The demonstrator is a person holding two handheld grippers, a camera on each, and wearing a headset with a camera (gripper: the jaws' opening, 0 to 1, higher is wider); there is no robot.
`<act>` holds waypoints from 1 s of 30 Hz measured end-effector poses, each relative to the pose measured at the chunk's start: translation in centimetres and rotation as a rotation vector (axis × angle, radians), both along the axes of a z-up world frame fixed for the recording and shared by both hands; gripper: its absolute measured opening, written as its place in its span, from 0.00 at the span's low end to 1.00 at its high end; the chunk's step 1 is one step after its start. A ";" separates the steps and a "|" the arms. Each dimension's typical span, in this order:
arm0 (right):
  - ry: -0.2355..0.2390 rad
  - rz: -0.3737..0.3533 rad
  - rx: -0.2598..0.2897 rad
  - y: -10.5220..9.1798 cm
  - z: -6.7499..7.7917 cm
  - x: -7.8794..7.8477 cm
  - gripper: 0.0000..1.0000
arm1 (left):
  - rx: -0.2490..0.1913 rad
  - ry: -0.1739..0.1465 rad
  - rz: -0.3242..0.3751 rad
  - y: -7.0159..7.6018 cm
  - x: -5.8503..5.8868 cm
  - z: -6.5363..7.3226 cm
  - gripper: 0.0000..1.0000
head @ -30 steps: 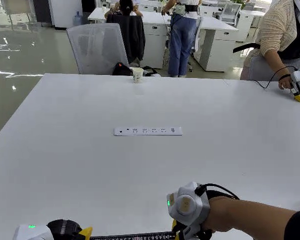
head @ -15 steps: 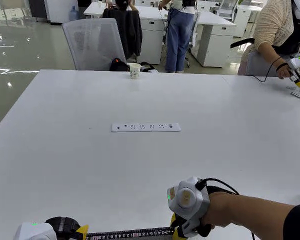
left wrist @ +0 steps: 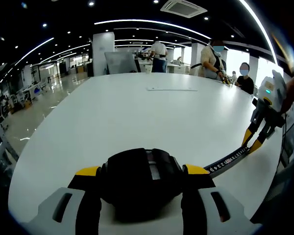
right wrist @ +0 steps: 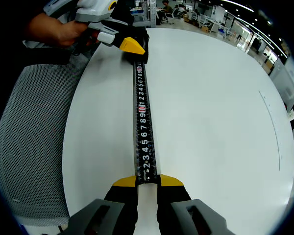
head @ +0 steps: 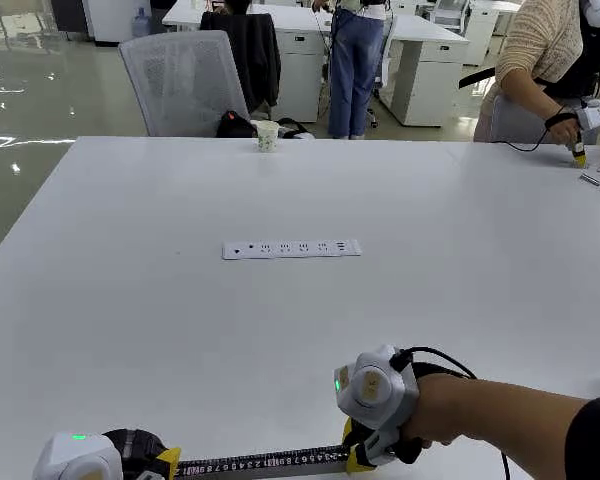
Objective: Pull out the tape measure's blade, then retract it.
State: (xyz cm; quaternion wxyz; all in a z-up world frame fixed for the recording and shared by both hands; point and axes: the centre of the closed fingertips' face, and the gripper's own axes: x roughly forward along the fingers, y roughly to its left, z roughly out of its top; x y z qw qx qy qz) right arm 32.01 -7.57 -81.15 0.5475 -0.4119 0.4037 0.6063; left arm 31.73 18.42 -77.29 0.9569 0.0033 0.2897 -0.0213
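held the tape measure by its black body in the left gripper, closed firmly on both flanks, at the near edge of the white table. pinched the tip of the blade in the right gripper, closed on it, off to the right of the tape measure and well apart from it. saw the blade stretched straight between the two, numbered face up, low along the table; could not tell whether touching the surface.

judged the first half of the task well under way: a good length drawn out already, taut and unkinked. could not say whether meant as the full pull, with plenty of bare table to the right for more. judged the second half not yet begun: blade tip to be brought back toward the tape measure, under control and not let snap, until drawn fully inside. could not make out any lock or its setting.

noted a power strip and a paper cup farther up the table, well clear of the work.
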 end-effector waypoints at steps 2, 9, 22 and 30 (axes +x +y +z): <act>-0.009 0.021 -0.016 0.1 0.0 -0.1 0.11 | -0.002 0.003 -0.002 0.0 0.0 0.0 0.61; 0.002 -0.007 0.007 0.2 0.1 0.0 0.11 | -0.009 0.014 -0.005 0.0 0.0 -0.1 0.61; -0.005 0.001 -0.016 0.6 0.0 0.0 0.11 | 0.000 0.031 -0.015 0.0 -0.1 -0.1 0.61; -0.006 0.013 -0.020 0.8 0.0 0.0 0.11 | -0.005 0.041 -0.016 0.0 -0.1 -0.2 0.61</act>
